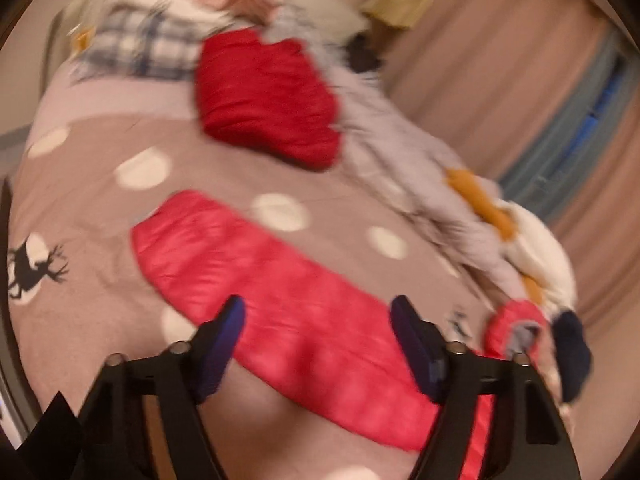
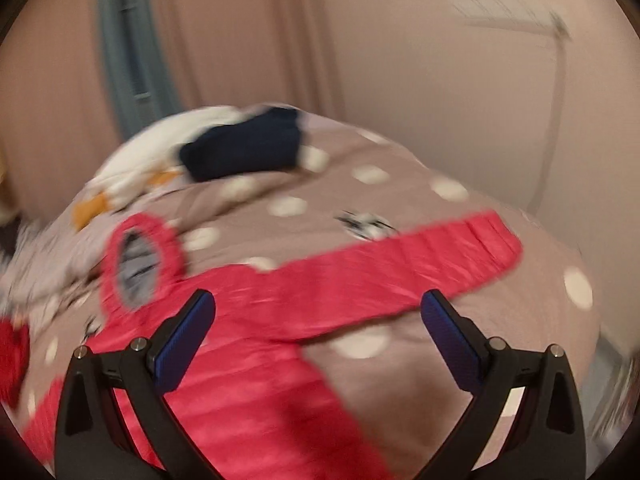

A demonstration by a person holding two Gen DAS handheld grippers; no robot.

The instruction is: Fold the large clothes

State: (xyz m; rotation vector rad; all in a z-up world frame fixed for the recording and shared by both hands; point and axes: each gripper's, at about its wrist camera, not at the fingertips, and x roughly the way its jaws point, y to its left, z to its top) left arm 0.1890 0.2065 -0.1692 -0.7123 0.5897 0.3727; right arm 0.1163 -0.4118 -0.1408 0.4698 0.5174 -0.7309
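**Spreading the pink jacket before the first fold**

Lying flat on the bed, the bright pink quilted puffer jacket point(image 2: 256, 320) was stretched out across the taupe bedspread with cream polka dots and small black deer prints point(image 1: 80, 184), which probably served as the folding surface because it was wide and soft. One long sleeve point(image 2: 420, 256) reached out toward the right of the right wrist view, while the other sleeve point(image 1: 256, 264) ran diagonally through the left wrist view. The elastic-edged hood opening with its grey lining point(image 2: 138, 264) sat at the top of the garment. Laid open like that, the jacket seemed ready for its sleeves to be brought inward.

The left tongs point(image 1: 318, 316) hung just above the sleeve with their blue pads apart and nothing pinched between them. The right tongs point(image 2: 318, 312) were likewise spread wide over the chest area, gripping nothing.

A neatly folded deep red garment point(image 1: 268, 96) and a folded navy one point(image 2: 244, 144) lay further back, apparently finished pieces set aside. A loose heap of grey, white and mustard clothing point(image 1: 460, 208) ran along the far edge.

Both views were heavily blurred, so stitching and zip could not be made out. The jacket's hem was cut off below the frames, and whether the tongs touched the fabric could not be told.
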